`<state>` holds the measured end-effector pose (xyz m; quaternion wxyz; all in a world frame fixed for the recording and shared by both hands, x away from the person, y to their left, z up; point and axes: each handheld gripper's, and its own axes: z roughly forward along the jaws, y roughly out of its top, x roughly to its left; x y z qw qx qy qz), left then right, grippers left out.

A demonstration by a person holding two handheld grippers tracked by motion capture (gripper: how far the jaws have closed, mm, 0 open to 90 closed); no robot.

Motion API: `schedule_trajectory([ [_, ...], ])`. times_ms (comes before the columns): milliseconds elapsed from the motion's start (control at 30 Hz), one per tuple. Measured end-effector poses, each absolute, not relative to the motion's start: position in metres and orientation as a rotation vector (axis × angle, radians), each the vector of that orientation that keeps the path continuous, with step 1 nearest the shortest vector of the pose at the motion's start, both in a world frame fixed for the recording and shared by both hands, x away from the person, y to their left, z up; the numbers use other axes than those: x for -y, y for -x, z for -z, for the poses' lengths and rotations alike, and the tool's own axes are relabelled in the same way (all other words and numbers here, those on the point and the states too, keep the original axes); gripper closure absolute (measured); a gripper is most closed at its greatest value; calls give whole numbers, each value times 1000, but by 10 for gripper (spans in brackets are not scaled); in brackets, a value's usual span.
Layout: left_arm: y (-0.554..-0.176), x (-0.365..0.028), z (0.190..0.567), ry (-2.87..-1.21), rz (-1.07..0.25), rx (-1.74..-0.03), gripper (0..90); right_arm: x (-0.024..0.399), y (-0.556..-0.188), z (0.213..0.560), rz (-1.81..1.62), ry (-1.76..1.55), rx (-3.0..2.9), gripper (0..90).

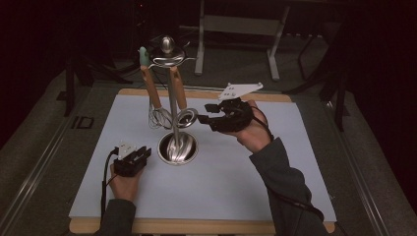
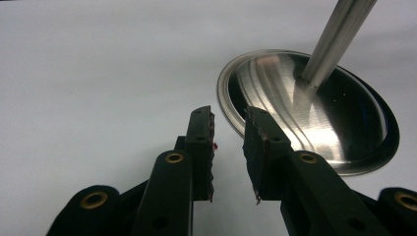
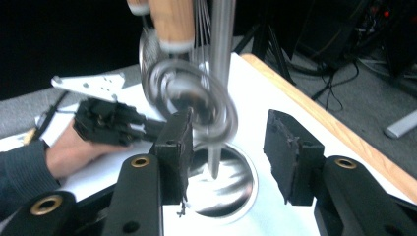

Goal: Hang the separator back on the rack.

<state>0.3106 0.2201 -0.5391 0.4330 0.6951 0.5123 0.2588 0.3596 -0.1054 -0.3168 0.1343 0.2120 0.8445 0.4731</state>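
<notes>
A polished metal utensil stand rises from a round, shiny dish base near the middle of a pale, smooth mat. Two wooden-handled tools hang from its top: a wire whisk and a coiled spiral whisk, whose steel loops hang just above the base. The mat has bare room in front and to the right; its light wooden table edge shows along the near and far sides.

The right gripper is held level beside the spiral whisk, its black jaws spread wide. In the right gripper view the coil sits between the jaws, close against the left-hand jaw; whether it touches is blurred.

The left gripper rests low on the mat just beside the base's rim, jaws partly apart with nothing between them, rough-surfaced pads facing each other.
</notes>
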Motion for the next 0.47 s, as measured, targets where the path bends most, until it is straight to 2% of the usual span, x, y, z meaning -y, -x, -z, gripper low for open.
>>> schedule_trajectory([
  [267,-310,-220,539,-1731,-647,-1276,734,119,-364,333,-1286,-654,-2473,521],
  [467,-311,-220,539,-1728,-648,-1280,725,146,-371,365,-1220,-754,-2475,505],
])
